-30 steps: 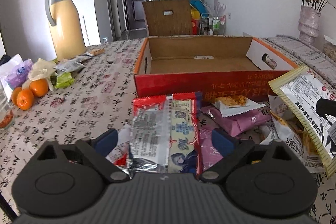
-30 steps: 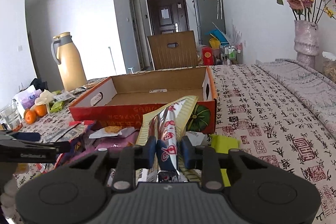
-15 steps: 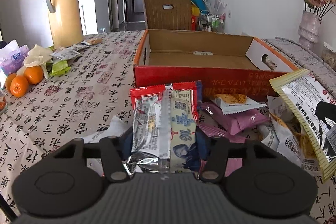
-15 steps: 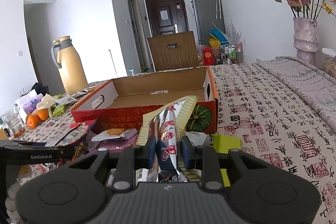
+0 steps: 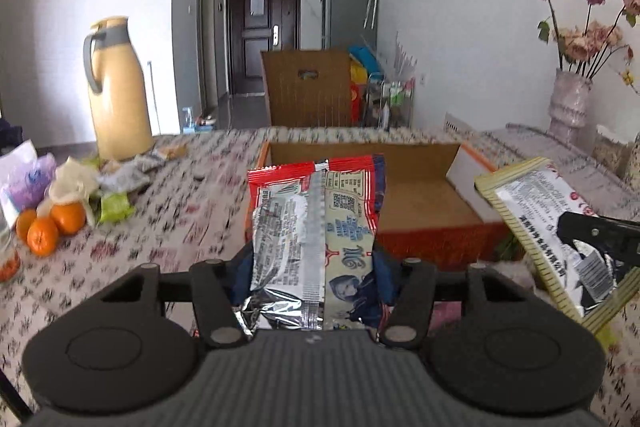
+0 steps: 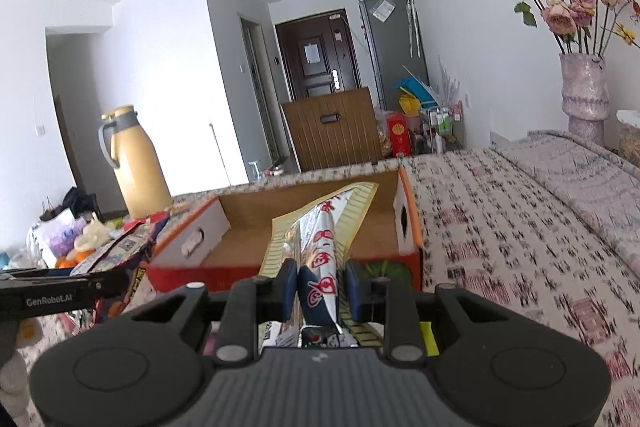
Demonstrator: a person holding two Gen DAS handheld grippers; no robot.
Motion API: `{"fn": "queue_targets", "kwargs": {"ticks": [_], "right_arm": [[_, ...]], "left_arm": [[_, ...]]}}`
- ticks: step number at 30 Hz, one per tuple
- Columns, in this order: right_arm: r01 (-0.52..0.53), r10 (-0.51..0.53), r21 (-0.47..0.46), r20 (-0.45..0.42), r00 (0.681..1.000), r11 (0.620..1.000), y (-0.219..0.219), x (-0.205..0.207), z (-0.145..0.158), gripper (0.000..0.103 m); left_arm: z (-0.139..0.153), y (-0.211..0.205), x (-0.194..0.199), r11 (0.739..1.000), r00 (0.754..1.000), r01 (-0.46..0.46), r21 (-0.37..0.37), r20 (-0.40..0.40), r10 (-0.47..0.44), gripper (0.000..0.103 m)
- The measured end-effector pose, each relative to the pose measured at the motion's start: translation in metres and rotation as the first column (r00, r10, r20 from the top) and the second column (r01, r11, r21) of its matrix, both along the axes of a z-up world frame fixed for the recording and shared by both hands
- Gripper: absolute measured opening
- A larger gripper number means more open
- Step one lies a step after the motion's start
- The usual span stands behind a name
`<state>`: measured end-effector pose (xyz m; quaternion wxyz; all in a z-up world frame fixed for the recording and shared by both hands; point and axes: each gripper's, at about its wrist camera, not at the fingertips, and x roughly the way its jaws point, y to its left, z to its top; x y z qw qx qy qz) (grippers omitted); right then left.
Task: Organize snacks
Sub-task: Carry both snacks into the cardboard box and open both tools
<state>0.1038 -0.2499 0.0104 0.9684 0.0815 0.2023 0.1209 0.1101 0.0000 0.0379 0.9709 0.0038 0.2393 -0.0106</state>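
My left gripper (image 5: 314,277) is shut on a red and silver snack packet (image 5: 316,223), held up in the air in front of the open red cardboard box (image 5: 440,243). My right gripper (image 6: 318,293) is shut on a yellow-striped silver snack bag (image 6: 324,239), held just before the box's (image 6: 216,219) front wall. The striped bag also shows at the right of the left wrist view (image 5: 548,223). The red packet shows at the left of the right wrist view (image 6: 124,251). The box's inside looks bare.
A yellow thermos jug (image 5: 116,99) stands at the back left. Oranges (image 5: 48,227) and small packets (image 5: 116,207) lie at the table's left. A vase of dried roses (image 5: 568,103) stands at the far right. A wooden chair back (image 5: 308,91) is behind the box.
My left gripper closed on the red and silver packet and lifted it off the pile. Both grippers rose and moved toward the box with their packets.
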Motion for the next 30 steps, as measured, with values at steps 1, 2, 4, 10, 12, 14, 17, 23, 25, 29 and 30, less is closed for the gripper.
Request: {"fn": "queue_targets", "kwargs": {"ticks": [1,2,4,10,12,14,17,23,25,29,30], "right_arm": [[-0.001,0.001,0.004,0.006,1.0,1.0,0.001,0.004,0.003,0.025],[-0.001,0.001,0.008,0.011,1.0,1.0,0.002,0.009,0.006,0.025],[0.0,0.0,0.016,0.018,1.0,1.0,0.005,0.019,0.012,0.025],[0.013,-0.013,0.034,0.02,1.0,0.999,0.012,0.058,0.023,0.025],[0.017,-0.017,0.037,0.015,1.0,0.999,0.015,0.072,0.026,0.025],[0.022,-0.022,0.037,0.006,1.0,0.999,0.019,0.088,0.029,0.025],[0.03,-0.03,0.03,-0.009,1.0,0.999,0.025,0.107,0.028,0.025],[0.06,-0.059,0.02,-0.059,0.997,0.998,0.033,0.142,0.015,0.025],[0.066,-0.065,0.014,-0.076,0.995,0.998,0.034,0.149,0.007,0.025],[0.069,-0.068,0.004,-0.105,0.992,0.998,0.036,0.159,-0.008,0.025],[0.072,-0.072,0.0,-0.111,0.991,0.997,0.036,0.161,-0.011,0.025]], "left_arm": [[0.003,-0.002,0.004,1.0,1.0,0.003,0.0,0.007,-0.003,0.059],[0.007,-0.003,0.008,1.0,1.0,0.006,0.0,0.012,-0.006,0.059],[0.012,-0.007,0.016,1.0,1.0,0.007,-0.002,0.018,-0.007,0.059],[0.026,-0.016,0.045,1.0,0.999,0.015,-0.009,0.046,-0.014,0.059],[0.029,-0.019,0.058,1.0,0.999,0.008,-0.01,0.044,-0.008,0.059],[0.031,-0.02,0.071,1.0,0.999,0.0,-0.011,0.041,0.001,0.059],[0.031,-0.022,0.091,1.0,0.999,-0.019,-0.012,0.034,0.019,0.059],[0.015,-0.02,0.127,0.999,0.999,-0.044,-0.015,-0.014,0.044,0.059],[0.007,-0.017,0.135,0.998,0.998,-0.052,-0.021,-0.03,0.052,0.059],[-0.008,-0.011,0.147,0.997,0.995,-0.069,-0.03,-0.071,0.067,0.059],[-0.011,-0.01,0.149,0.997,0.995,-0.069,-0.035,-0.08,0.066,0.059]]}}
